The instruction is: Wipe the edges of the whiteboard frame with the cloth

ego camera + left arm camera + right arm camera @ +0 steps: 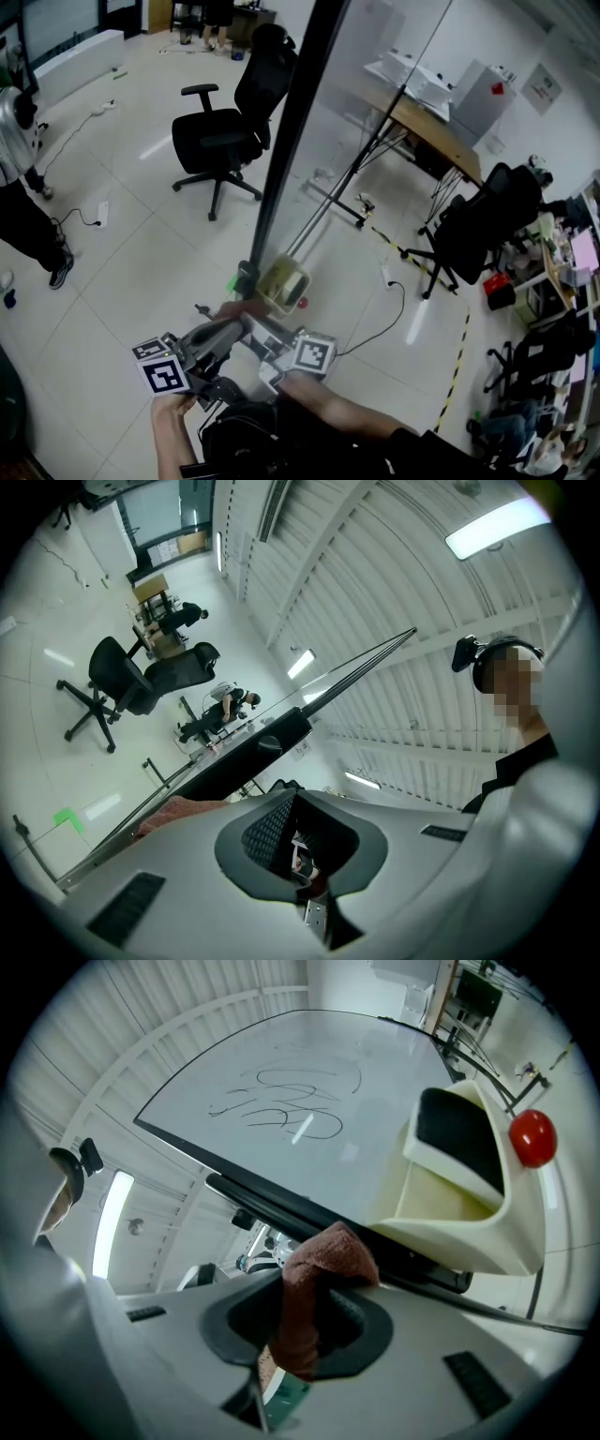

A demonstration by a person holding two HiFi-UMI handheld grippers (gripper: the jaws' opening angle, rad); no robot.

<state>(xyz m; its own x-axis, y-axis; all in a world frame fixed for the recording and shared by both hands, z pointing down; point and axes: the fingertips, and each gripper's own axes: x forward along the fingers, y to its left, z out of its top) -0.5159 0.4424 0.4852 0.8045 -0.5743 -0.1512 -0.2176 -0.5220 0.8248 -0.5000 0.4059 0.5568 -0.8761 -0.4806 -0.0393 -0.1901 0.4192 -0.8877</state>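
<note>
The whiteboard stands edge-on in the head view, its black frame running from the top down to my grippers. In the right gripper view its white face carries dark scribbles, with the black frame edge just beyond the jaws. My right gripper is shut on a reddish-brown cloth, which bunches up against that edge. The cloth shows low on the frame in the head view. My left gripper is shut with nothing in it, close beside the frame and the cloth.
A cream tray with a red magnet hangs on the board next to the cloth. A black office chair stands left of the board. A person is at the far left. Desks and chairs fill the right.
</note>
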